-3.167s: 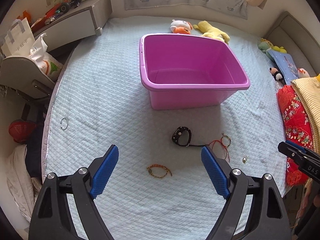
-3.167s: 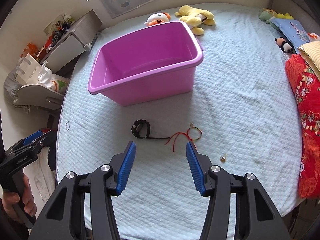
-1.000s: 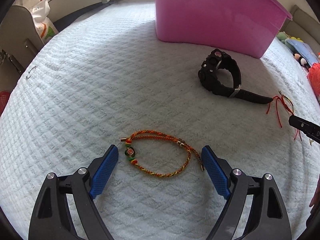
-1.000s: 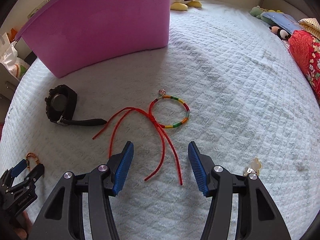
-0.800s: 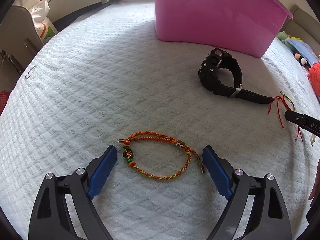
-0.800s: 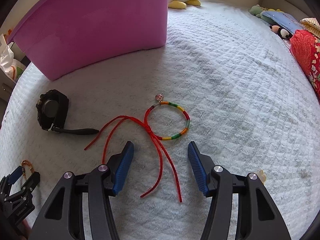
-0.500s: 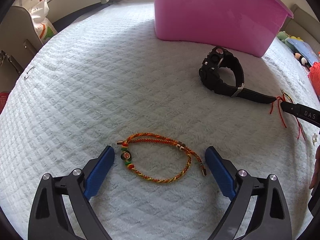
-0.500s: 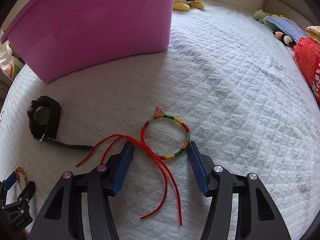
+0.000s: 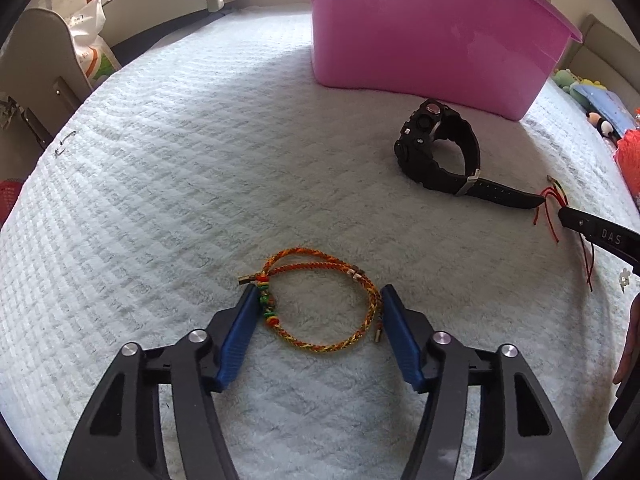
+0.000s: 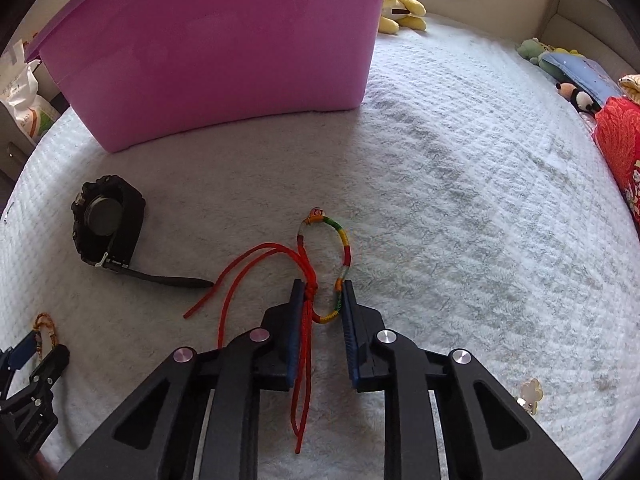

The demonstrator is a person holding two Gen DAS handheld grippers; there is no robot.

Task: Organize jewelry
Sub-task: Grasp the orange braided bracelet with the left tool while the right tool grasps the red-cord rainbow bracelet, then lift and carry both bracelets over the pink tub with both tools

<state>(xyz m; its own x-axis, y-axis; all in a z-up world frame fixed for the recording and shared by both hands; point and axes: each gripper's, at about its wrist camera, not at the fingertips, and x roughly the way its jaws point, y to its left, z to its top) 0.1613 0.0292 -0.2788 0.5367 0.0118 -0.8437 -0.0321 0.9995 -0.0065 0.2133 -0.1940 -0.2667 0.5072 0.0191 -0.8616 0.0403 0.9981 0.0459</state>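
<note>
Both grippers closing on bracelets lying on the bed cover.

The left gripper has just been narrowing, its pads apparently touching both sides of the braided bracelet. The right gripper has just squeezed the red-cord bracelet into a slim loop. A black watch lies near, the pink bin beyond.

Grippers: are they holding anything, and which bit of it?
Both have just been closing. Right gripper pinches the red string bracelet at its knot and loop; left gripper squeezes the braided bracelet by its sides.
</note>
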